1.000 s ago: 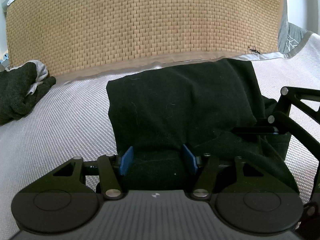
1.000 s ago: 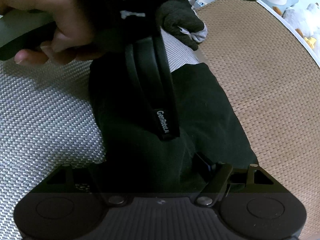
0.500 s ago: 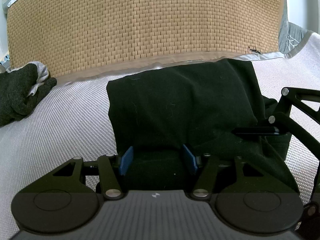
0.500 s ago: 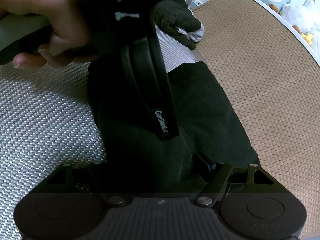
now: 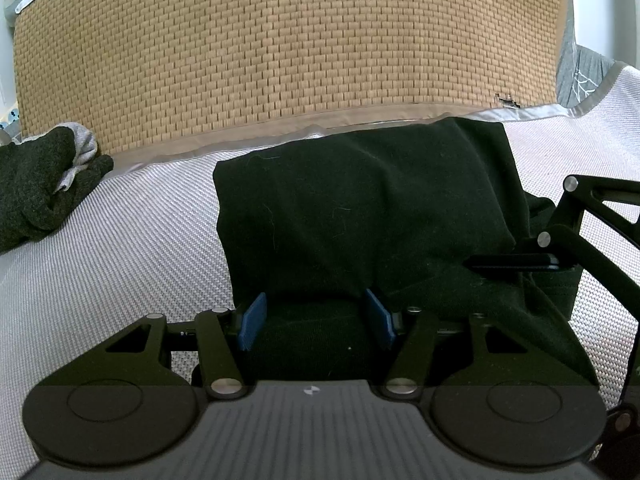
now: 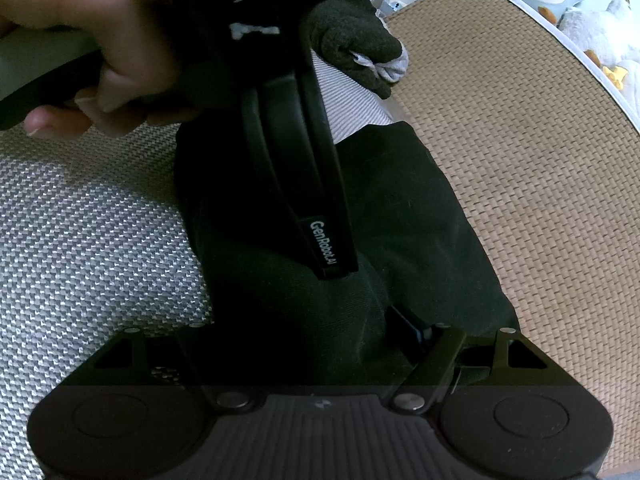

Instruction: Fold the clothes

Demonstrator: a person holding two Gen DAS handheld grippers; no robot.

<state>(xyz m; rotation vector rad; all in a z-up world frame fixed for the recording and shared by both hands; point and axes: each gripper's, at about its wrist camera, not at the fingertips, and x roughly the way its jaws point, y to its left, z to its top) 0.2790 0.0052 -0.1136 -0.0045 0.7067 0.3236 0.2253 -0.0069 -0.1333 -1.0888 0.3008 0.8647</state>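
A folded black garment (image 5: 360, 208) lies on the grey woven surface (image 5: 120, 248), its far edge at the tan mat. My left gripper (image 5: 314, 312) is shut on a thick fold at the garment's near edge, and the cloth fills the gap between its blue pads (image 5: 252, 320). In the right wrist view the same garment (image 6: 420, 220) bulges up between the jaws of my right gripper (image 6: 304, 320), which is shut on it. Only one of its pads (image 6: 404, 320) shows. A hand (image 6: 100, 40) holds the left gripper's body above the cloth.
A dark grey knit garment with a pale lining (image 5: 36, 184) lies crumpled at the left, also in the right wrist view (image 6: 356, 52). The tan woven mat (image 5: 280, 60) borders the grey surface. Plush toys (image 6: 600, 28) sit beyond the mat.
The right wrist view has shifted slightly: the left gripper's strap and the hand sit a little further left and lower. The left wrist view is unchanged, and both grips hold.
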